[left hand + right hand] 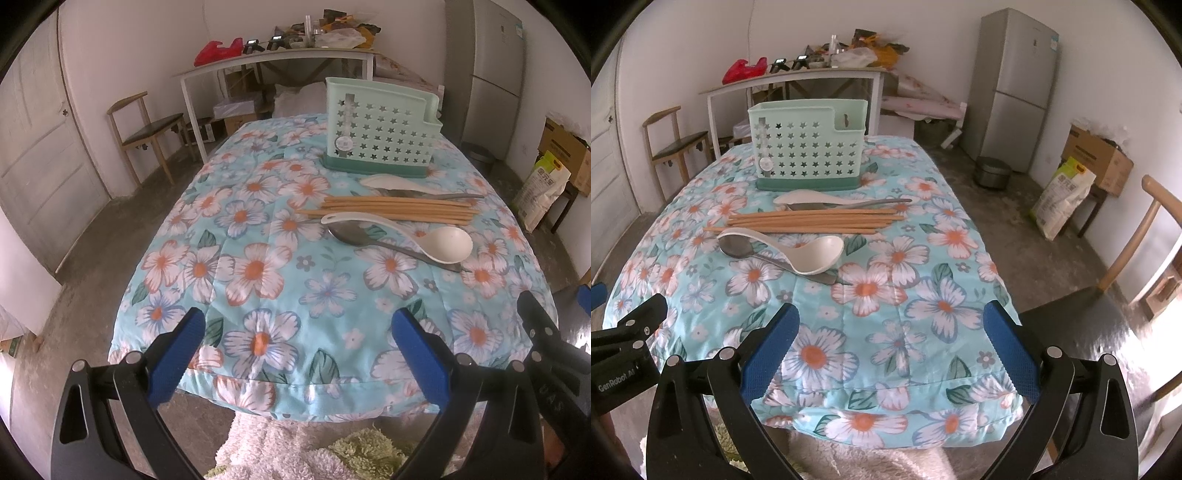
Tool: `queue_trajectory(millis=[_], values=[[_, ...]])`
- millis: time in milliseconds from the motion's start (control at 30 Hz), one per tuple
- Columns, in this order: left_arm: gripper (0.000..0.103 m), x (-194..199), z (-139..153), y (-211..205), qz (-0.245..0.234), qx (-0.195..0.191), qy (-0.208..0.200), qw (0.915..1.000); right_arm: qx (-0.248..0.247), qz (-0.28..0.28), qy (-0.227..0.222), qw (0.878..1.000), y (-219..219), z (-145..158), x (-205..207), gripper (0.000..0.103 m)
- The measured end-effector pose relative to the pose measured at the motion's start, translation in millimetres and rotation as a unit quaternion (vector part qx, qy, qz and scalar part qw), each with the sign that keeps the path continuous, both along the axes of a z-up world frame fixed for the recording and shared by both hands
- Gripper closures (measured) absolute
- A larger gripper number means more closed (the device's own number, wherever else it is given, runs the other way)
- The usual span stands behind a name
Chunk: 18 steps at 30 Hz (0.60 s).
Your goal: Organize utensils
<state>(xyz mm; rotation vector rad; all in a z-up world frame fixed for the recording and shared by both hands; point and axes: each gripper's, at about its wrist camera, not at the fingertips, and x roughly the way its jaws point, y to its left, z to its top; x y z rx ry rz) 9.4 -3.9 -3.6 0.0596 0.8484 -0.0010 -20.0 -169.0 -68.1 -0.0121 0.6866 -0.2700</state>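
Utensils, loose, grouped near the middle of your table: a bundle of chopsticks (388,208) lies flat with its long axis running left to right across your view, the narrow tips to the right. Just behind it, a white spoon (809,198) and a metal spoon (882,202) lie along the same line, the metal handle pointing right. In front of the bundle, a second white spoon (424,240) has its bowl to the right and its handle running back left, resting across a second metal spoon (351,234) whose bowl is to the left and whose handle points right and toward you. Behind them all stands the caddy (380,127), upright, pale green with star cutouts on a darker base. The table is covered by a blue floral cloth (258,273). Your left gripper (297,341) and right gripper (890,338) hover over the near edge, each with blue pads spread wide and nothing between them. Room: a cluttered side table (280,55), a chair (147,129), a fridge (1015,81), a cardboard box (1097,155), and a bare concrete floor.
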Motion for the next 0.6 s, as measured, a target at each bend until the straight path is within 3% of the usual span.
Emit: queue_trajectory(millis=[600], values=[[0.004, -0.6, 2.7, -2.1, 0.0, 0.002, -0.002, 1.0, 0.003, -0.007, -0.004, 1.0, -1.8, 1.8, 2.9, 0.008]])
